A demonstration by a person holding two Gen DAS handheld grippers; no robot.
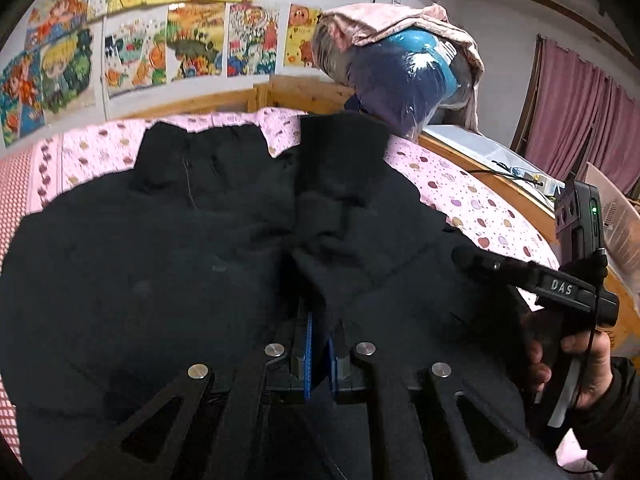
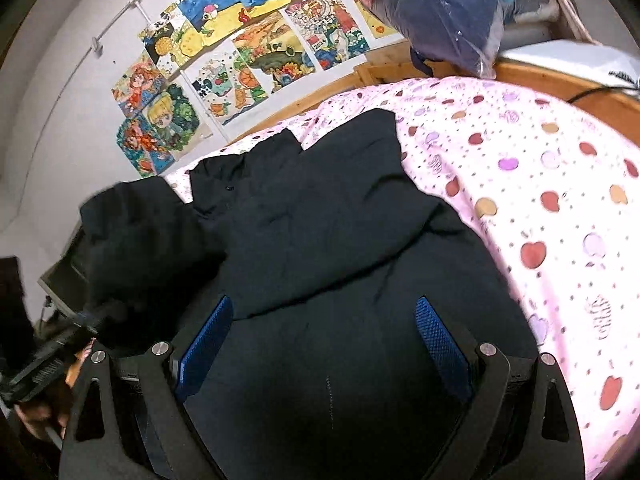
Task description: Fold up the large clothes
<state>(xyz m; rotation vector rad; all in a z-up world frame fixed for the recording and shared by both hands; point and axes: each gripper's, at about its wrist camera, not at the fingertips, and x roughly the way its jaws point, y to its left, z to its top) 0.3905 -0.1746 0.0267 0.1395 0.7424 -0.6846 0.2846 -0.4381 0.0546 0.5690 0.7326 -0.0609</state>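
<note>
A large black garment (image 1: 180, 260) lies spread over the bed and fills most of both views (image 2: 320, 220). My left gripper (image 1: 319, 344) is shut on a raised fold of it, and the cloth runs up from between the blue pads. In the right wrist view that lifted part (image 2: 136, 232) bunches up at the left edge. My right gripper (image 2: 324, 344) hangs open just above the near part of the garment, its blue pads (image 2: 204, 348) wide apart with nothing between them. A hand (image 1: 592, 364) holds the right gripper's handle at the right of the left wrist view.
The garment rests on a pink apple-print sheet (image 2: 540, 200) inside a wooden bed frame (image 1: 460, 148). A plastic-wrapped blue bundle (image 1: 400, 72) under a pink cloth stands at the far corner. Drawings (image 1: 132, 52) cover the wall, and maroon curtains (image 1: 580, 112) hang at the right.
</note>
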